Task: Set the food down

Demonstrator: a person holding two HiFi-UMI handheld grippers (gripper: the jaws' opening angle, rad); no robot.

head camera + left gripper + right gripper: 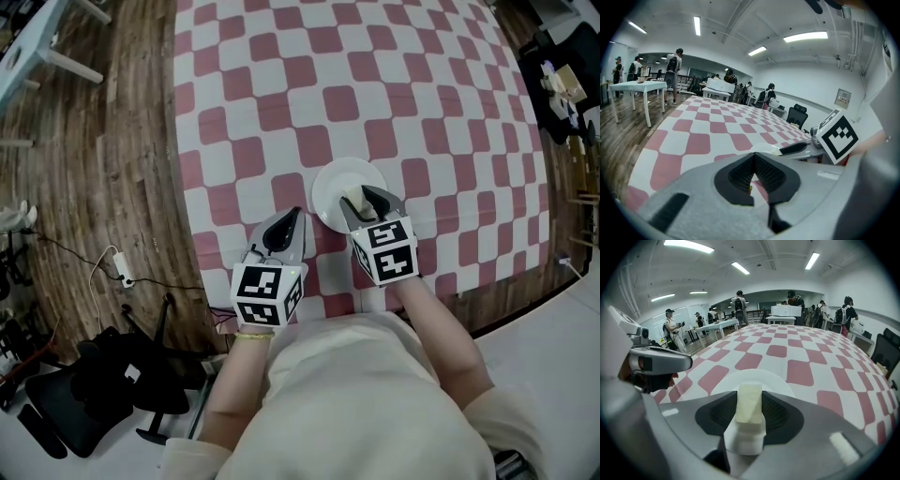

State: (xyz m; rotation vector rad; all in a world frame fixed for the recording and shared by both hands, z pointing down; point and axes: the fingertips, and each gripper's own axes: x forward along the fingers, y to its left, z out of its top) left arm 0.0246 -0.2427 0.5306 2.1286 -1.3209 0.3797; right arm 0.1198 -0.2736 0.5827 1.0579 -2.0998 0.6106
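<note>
A pale block of food is clamped between the jaws of the right gripper and held just above a white plate on the checked tablecloth. The left gripper is closed on nothing, just beside the plate.
</note>
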